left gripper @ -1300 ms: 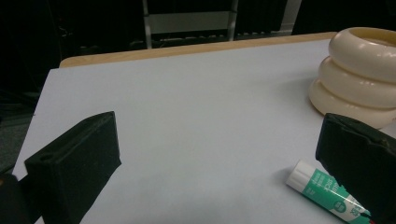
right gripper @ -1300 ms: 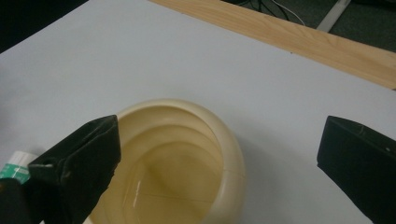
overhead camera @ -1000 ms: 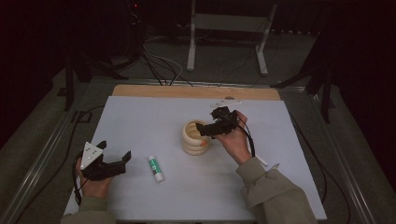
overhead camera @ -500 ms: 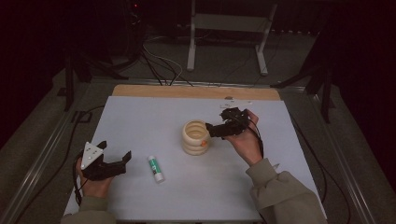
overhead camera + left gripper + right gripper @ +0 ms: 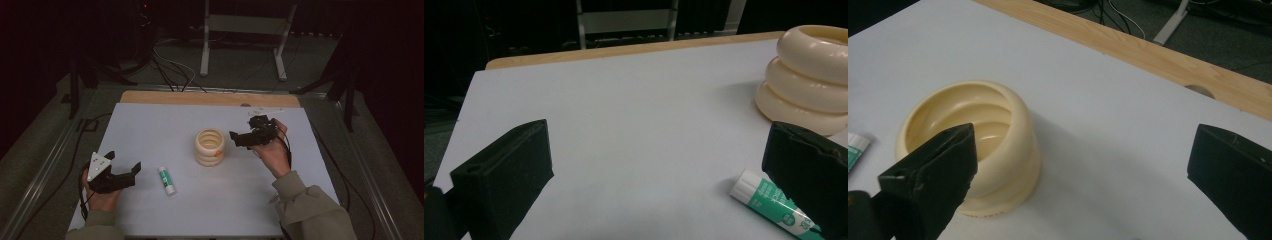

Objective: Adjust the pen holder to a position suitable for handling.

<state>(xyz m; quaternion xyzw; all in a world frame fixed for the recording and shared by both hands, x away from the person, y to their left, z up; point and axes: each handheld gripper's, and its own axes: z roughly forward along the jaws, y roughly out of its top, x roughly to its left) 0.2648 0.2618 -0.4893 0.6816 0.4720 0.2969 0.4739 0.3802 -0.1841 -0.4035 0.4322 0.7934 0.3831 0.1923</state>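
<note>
While the high view looks down on the white table [image 5: 150,125], the left gripper [image 5: 131,170] rests low at the near left corner with its jaws spread apart and nothing between them. Just to its right lies a small green-and-white tube [image 5: 167,180], flat on the table. The right gripper [image 5: 236,138] hangs above the table's right half, jaws apart and empty, just beside the cream ribbed cup [image 5: 209,147], which stands upright near the table's middle; an orange speck shows on the cup's side.

Along the left gripper view, the two black jaws stand wide apart over bare table. The tube [image 5: 769,202] lies at the lower right, its far end partly hidden behind the right-hand jaw, and the cup [image 5: 809,80] stands beyond it at the right edge.

Along the right gripper view, the jaws are again wide and hold nothing. The cup [image 5: 1013,135] sits behind the left-hand jaw, its hollow inside showing. The tube's white end [image 5: 855,147] peeks in at the left edge.
</note>
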